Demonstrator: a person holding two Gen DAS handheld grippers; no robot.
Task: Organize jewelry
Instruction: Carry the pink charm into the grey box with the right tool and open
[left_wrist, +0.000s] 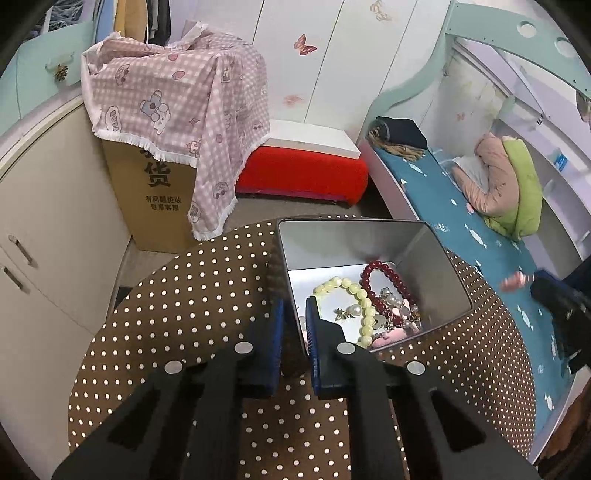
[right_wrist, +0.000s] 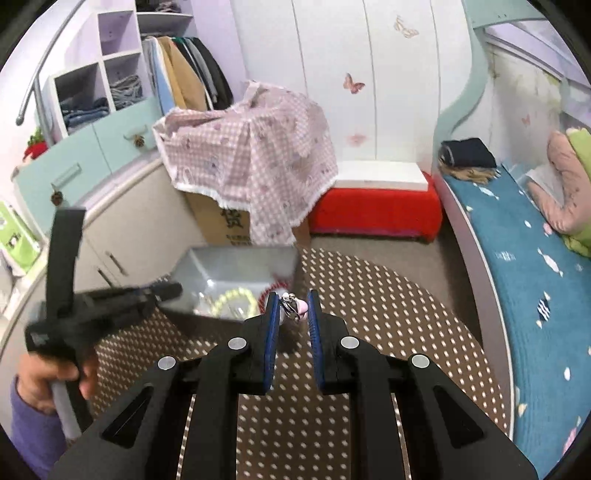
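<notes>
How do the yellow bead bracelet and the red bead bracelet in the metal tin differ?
The yellow bead bracelet has pale, larger beads; the red bead bracelet has dark, smaller ones. The yellow one lies nearer the left gripper, the red one nearer the tin's far wall. Both are round-bead loops lying inside the tin.

Motion blur smears the metal tin (right_wrist: 236, 273), and the pink trinket (right_wrist: 295, 308) between the fingers is too small to identify.
</notes>
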